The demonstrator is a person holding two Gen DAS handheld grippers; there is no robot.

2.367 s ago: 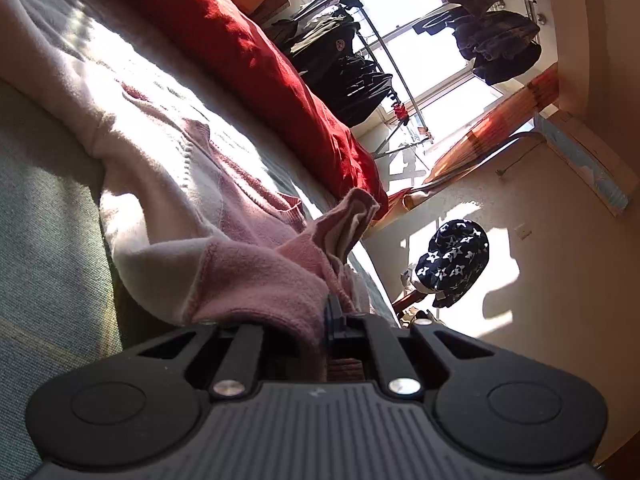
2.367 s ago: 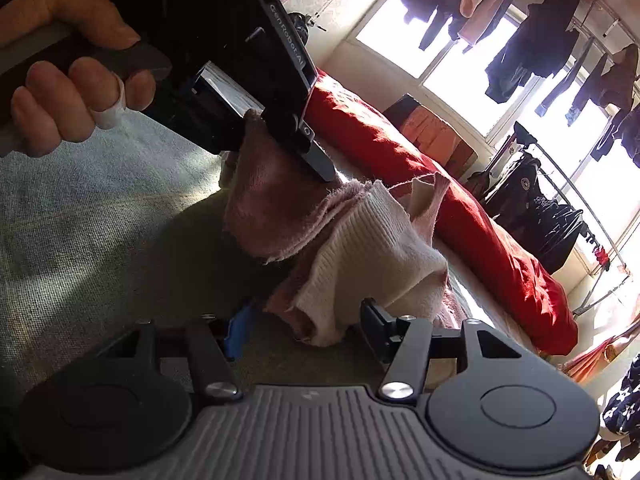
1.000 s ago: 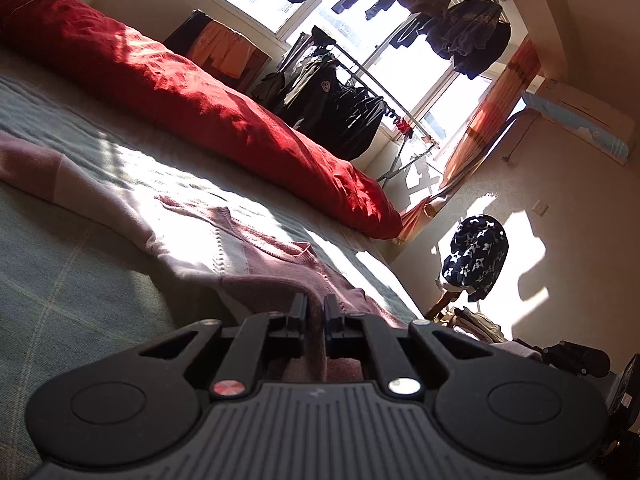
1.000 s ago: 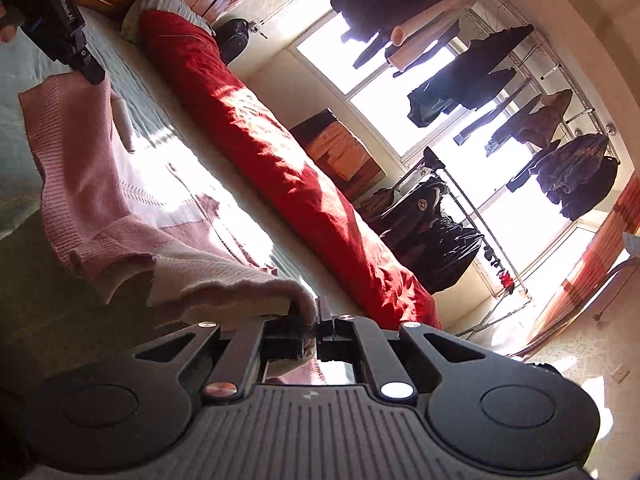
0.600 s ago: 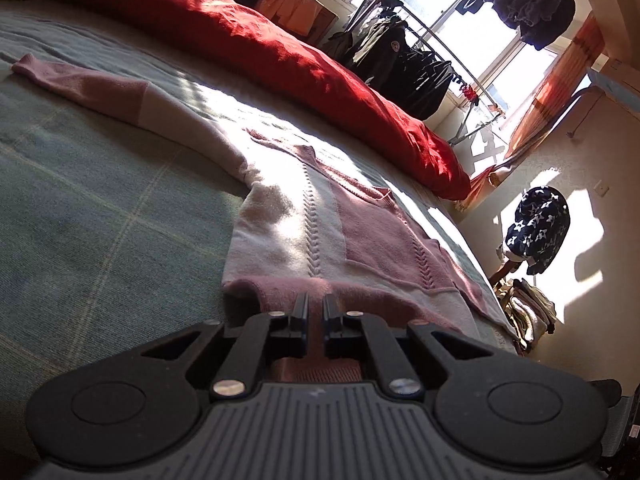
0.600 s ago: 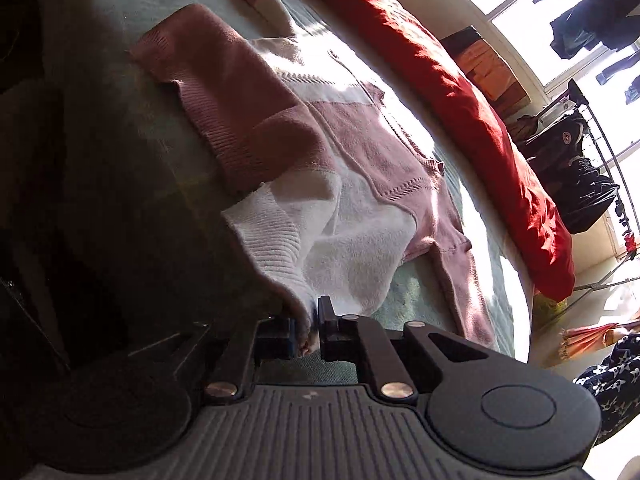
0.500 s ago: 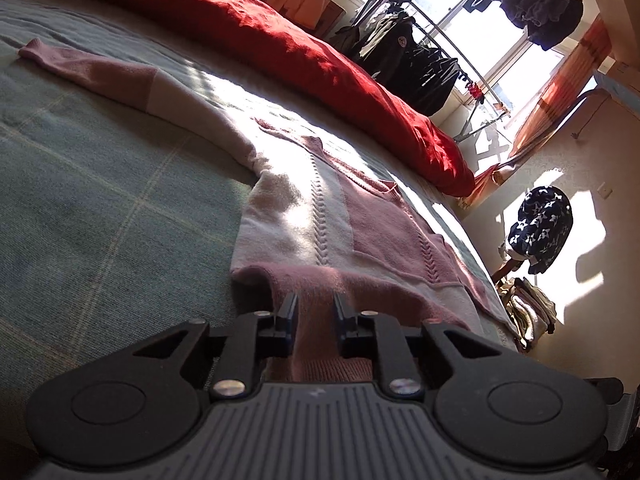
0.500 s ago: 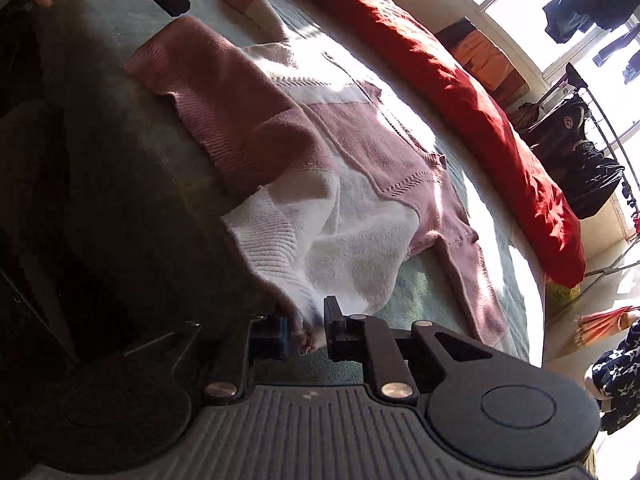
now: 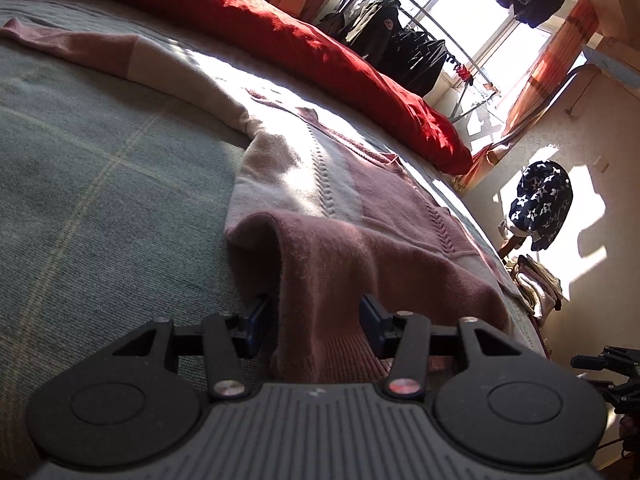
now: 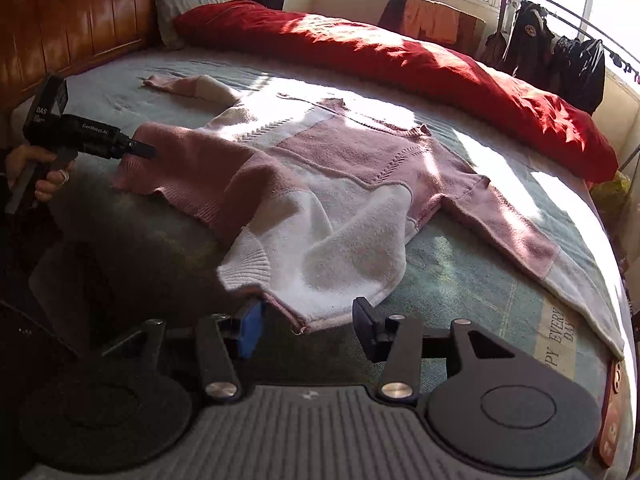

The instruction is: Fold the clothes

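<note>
Your pink-and-white sweater [image 10: 320,200] lies spread on the green bedspread [image 10: 460,272] — sleeves out. Both your left gripper [image 9: 316,320] and right gripper [image 10: 306,322] have just been opening, jaws apart around its hem corners — nothing clamped.

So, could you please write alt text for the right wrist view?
A pink and white sweater lies spread flat on a green bed cover, sleeves out. The right gripper is open at its white hem; the left gripper is at the pink hem corner. A red duvet lies behind.

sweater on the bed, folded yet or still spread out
Spread, not folded: the sweater lies flat on the bed, both sleeves stretched outward, only its hem slightly rumpled.
</note>
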